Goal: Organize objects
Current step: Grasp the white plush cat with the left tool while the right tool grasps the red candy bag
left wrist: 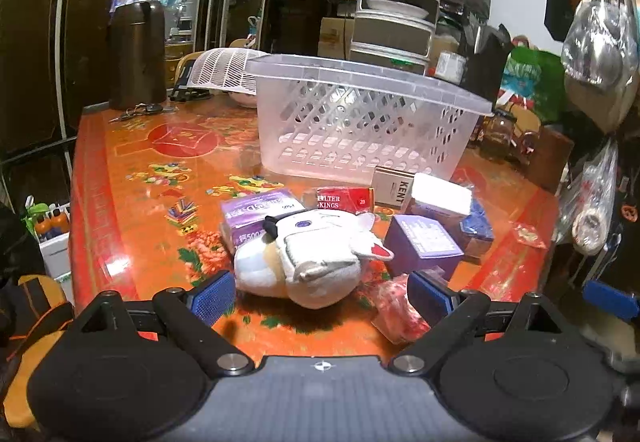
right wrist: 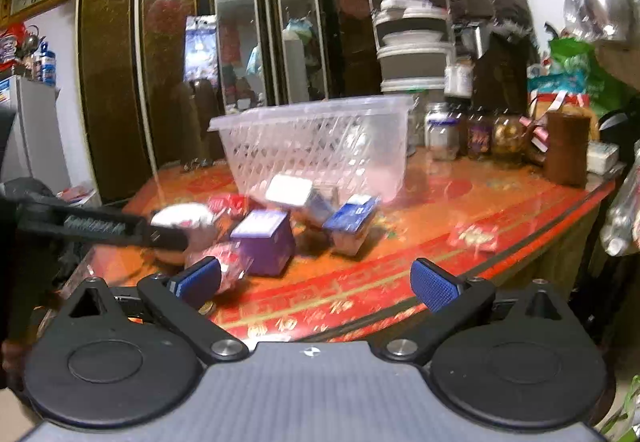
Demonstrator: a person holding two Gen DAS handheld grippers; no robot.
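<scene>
The left hand-held gripper (left wrist: 320, 292) stands wide, its blue ribbed pads on either side of the near end of a white stuffed plush toy with grey and red trim (left wrist: 308, 258), which lies on its side on the glossy orange-and-red patterned worktop (left wrist: 160, 209); the pads do not look to be pressing on it, so nothing is held yet. The right hand-held gripper (right wrist: 316, 284) is also spread wide and empty, hovering over the near edge of the worktop, with a crinkly red-and-clear wrapped packet (right wrist: 228, 262) just by its left pad. Around the toy sit the other loose things: a purple cardboard cube box (left wrist: 424, 242), a purple flat pack with white print (left wrist: 256, 213), a red cigarette pack marked Filter Kings (left wrist: 344, 197), a white Kent pack (left wrist: 394, 183) and a white-topped box (left wrist: 440, 195). Behind them stands the clear plastic lattice basket (left wrist: 360, 121), which appears empty through its walls. The step in hand seems to be the first pick, the approach to the plush toy. The next move likely calls for easing the left pads a little further along the toy's soft body, closing until it gives slightly, then lifting it clear of the neighbouring boxes and over the basket rim; the soft, rounded shape may slip from a shallow pinch
</scene>
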